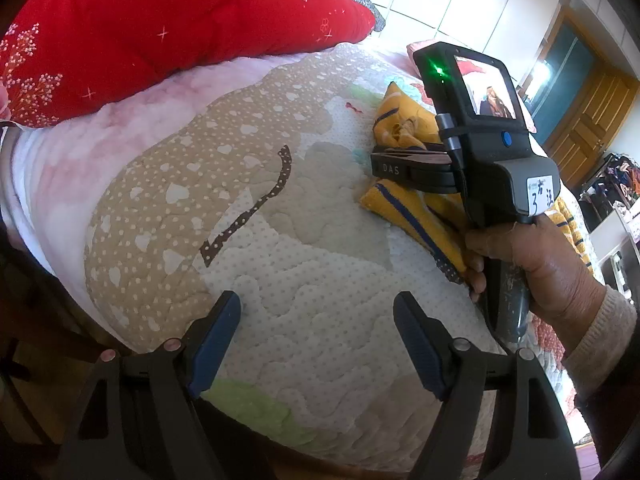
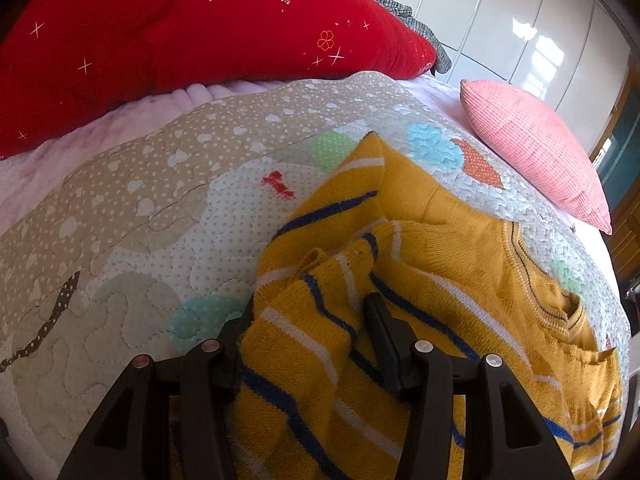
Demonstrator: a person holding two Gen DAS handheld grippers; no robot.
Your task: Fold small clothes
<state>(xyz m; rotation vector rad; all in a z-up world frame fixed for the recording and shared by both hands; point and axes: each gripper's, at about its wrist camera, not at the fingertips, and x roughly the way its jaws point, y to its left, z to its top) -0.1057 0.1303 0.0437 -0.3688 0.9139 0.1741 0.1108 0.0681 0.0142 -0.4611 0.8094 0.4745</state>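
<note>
A small yellow sweater (image 2: pixel 460 248) with blue and white stripes lies crumpled on the quilted bed cover (image 2: pixel 140 220). My right gripper (image 2: pixel 308 320) is shut on a striped fold of it, cloth bunched between the fingers. In the left wrist view the right gripper (image 1: pixel 380 168) holds the sweater (image 1: pixel 404 208) at the right, fingers closed on it. My left gripper (image 1: pixel 318 320) is open and empty, hovering over bare quilt to the left of the sweater, well apart from it.
A big red quilt (image 2: pixel 200 40) is piled at the back of the bed. A pink pillow (image 2: pixel 536 148) lies at the back right. White wardrobe doors (image 2: pixel 520 20) stand behind. A wooden door (image 1: pixel 588 120) and clothes rack (image 1: pixel 616 176) are at the right.
</note>
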